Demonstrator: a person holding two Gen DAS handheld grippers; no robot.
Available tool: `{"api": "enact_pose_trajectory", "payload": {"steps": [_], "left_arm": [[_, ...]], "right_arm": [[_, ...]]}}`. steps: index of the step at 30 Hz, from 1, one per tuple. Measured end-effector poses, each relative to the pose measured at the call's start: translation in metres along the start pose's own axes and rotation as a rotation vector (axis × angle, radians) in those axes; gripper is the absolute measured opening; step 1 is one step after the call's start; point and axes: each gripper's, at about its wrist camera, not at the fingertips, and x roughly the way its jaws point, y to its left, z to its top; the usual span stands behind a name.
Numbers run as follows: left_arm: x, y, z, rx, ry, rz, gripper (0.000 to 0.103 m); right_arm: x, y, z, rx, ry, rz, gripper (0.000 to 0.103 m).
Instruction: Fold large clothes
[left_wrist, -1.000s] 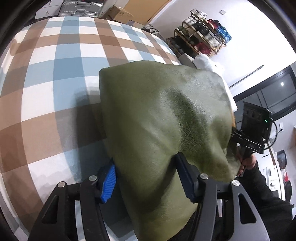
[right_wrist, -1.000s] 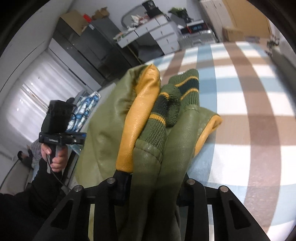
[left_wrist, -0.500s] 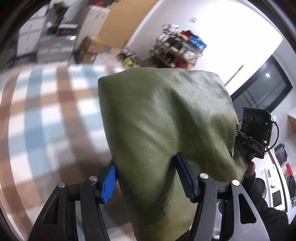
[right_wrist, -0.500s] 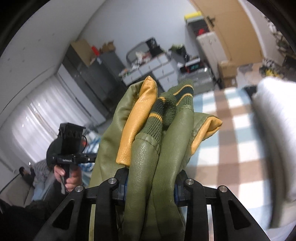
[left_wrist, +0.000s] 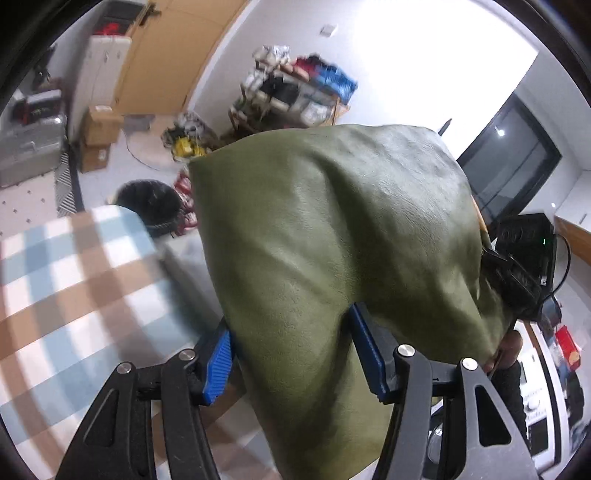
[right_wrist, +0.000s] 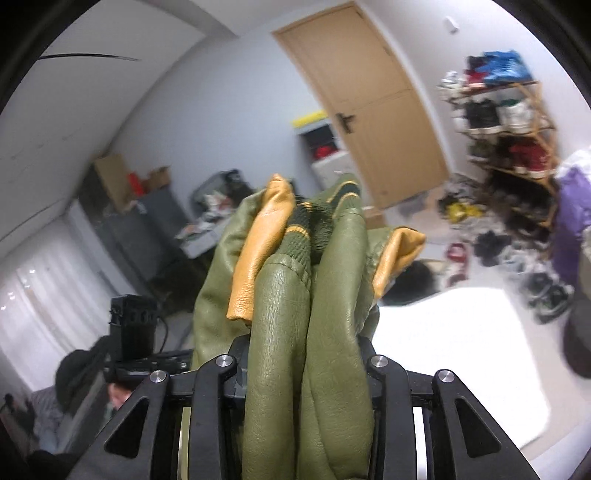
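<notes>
The jacket (left_wrist: 332, 258) is held off the bed (left_wrist: 74, 277) by both claws: the left claw (left_wrist: 291, 354) is clamped on a green panel, the right claw (right_wrist: 303, 365) on the bunched collar end, probably so it can be carried folded.

Lighting: bright, even indoor light. Glare: wall (left_wrist: 424, 62) at upper right of left view blown out white; white patch (right_wrist: 454, 354) at lower right of right view overexposed, no detail. Blur: motion smear across checked bed (left_wrist: 70, 280), shelves (left_wrist: 295, 92) and floor clutter (right_wrist: 491, 236); jacket (right_wrist: 306, 332) close to lens moderately sharp, grain visible. Distortion: strong fisheye, door (right_wrist: 373, 107) bowed, black vignette at corners. Window (left_wrist: 513, 158) dark with lamp reflections.
</notes>
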Motion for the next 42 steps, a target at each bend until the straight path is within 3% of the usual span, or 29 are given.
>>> {"api": "enact_pose_trajectory", "payload": {"steps": [3,5,6,7,8,10,13,15,17,19,21,23,25,26,28,31,34,37,38,40,42], "left_arm": [[0.064,0.006,0.0,-0.017,0.049,0.1,0.056],[0.111,0.024,-0.017,-0.062,0.135,0.178,0.055],[0.114,0.029,-0.02,-0.055,0.132,0.185,0.056],[0.109,0.028,-0.026,-0.029,0.076,0.156,0.059],[0.101,0.023,-0.027,0.006,0.044,0.148,0.059],[0.091,0.016,-0.029,0.042,0.045,0.173,0.059],[0.079,0.007,-0.039,0.13,0.032,0.206,0.059],[0.078,0.005,-0.042,0.148,0.032,0.22,0.059],[0.073,0.009,-0.049,0.148,0.021,0.195,0.059],[0.079,0.001,-0.05,0.152,0.025,0.206,0.059],[0.087,-0.009,-0.046,0.143,0.034,0.215,0.059],[0.085,-0.007,-0.043,0.112,0.02,0.193,0.059],[0.087,-0.012,-0.039,0.1,0.016,0.173,0.058],[0.083,-0.012,-0.043,0.098,0.017,0.175,0.059],[0.08,-0.016,-0.049,0.103,0.016,0.199,0.059],[0.072,-0.019,-0.059,0.125,-0.022,0.225,0.059],[0.068,-0.021,-0.066,0.137,-0.055,0.24,0.059],[0.07,-0.027,-0.067,0.164,-0.065,0.24,0.059],[0.072,-0.03,-0.066,0.18,-0.071,0.244,0.059],[0.074,-0.031,-0.064,0.193,-0.08,0.241,0.059],[0.077,-0.029,-0.063,0.193,-0.084,0.219,0.059]], "right_arm": [[0.043,-0.087,0.002,0.124,0.125,-0.094,0.035],[0.085,-0.151,-0.026,0.254,0.24,-0.191,0.036],[0.106,-0.174,-0.042,0.297,0.321,-0.255,0.04],[0.124,-0.194,-0.061,0.322,0.384,-0.287,0.047],[0.126,-0.204,-0.07,0.336,0.363,-0.275,0.055],[0.112,-0.21,-0.066,0.352,0.314,-0.254,0.058],[0.079,-0.206,-0.052,0.378,0.283,-0.242,0.055],[0.056,-0.187,-0.039,0.296,0.267,-0.328,0.057],[0.041,-0.142,-0.025,0.108,0.231,-0.488,0.057],[0.03,-0.102,-0.02,-0.038,0.17,-0.596,0.057],[0.019,-0.075,-0.019,-0.054,0.118,-0.545,0.057],[0.021,-0.051,-0.026,-0.084,0.136,-0.48,0.057],[0.036,-0.029,-0.045,-0.202,0.181,-0.518,0.056],[0.045,-0.028,-0.058,-0.234,0.214,-0.549,0.054],[0.072,-0.042,-0.095,-0.247,0.322,-0.627,0.037],[0.084,-0.061,-0.13,-0.221,0.305,-0.656,0.035],[0.077,-0.07,-0.126,-0.125,0.271,-0.61,0.036],[0.064,-0.065,-0.112,-0.132,0.243,-0.594,0.036],[0.049,-0.062,-0.105,-0.128,0.19,-0.595,0.036],[0.029,-0.065,-0.098,-0.117,0.118,-0.636,0.036],[0.023,-0.071,-0.1,-0.1,0.112,-0.692,0.039]]}}
